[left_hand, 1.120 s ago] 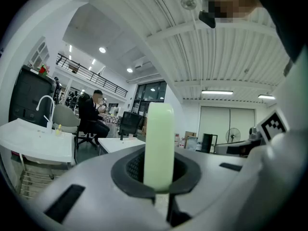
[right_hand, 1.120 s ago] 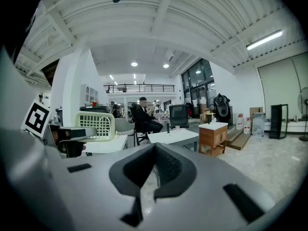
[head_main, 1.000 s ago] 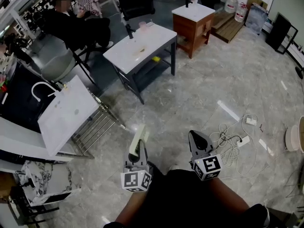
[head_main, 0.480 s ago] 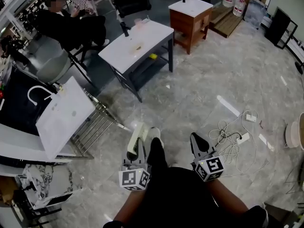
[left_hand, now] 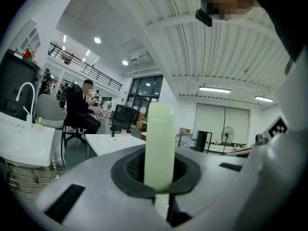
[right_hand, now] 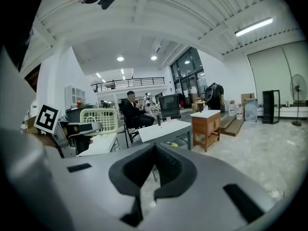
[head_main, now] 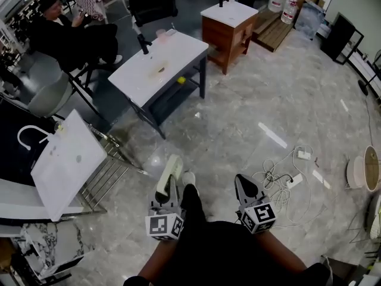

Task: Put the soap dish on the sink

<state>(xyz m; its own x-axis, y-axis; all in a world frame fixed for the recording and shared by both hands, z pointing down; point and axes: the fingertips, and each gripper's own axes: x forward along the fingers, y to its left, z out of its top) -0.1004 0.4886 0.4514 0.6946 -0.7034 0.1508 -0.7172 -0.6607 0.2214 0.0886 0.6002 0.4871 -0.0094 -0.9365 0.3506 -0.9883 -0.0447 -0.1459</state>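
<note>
1. Grip: the left tool (head_main: 169,185) is clamped on the pale green dish (head_main: 171,170). Its jaws are almost together on the thin edge, and the dish stands on edge, sticking out past the tips.
2. The right tool (head_main: 244,183) is closed on nothing. It sits level with the left tool, and both are well short of the sink (head_main: 156,69).
3. The likely target is that sink, a white top on a dark-legged table with a black tap (head_main: 143,42) at its far left corner. I can't be sure, because a tilted basin (head_main: 62,159) lies nearer, to the left of the sink, and a cabinet (head_main: 229,18) stands beyond it to the right.
4. The step looks like the carry. The dish is in the air over the floor (head_main: 238,124), well short of the sink, so nothing is placed yet.
5. Hold the squeeze firm and avoid swinging. With such a narrow edge grip, the dish could probably pivot or slip.
6. Walk to the sink's near long side. Cables (head_main: 280,174) lie on the floor off to the right of that line, and a seated person (head_main: 71,34) is left of the sink, so stay between them.
7. At the sink, roll the wrist so the dish goes flat. Lower it onto the flat rim near the tap, not into the bowl.
8. Open the left tool only once the dish rests flat, then back straight out. The right tool can steady the dish if it rocks.
</note>
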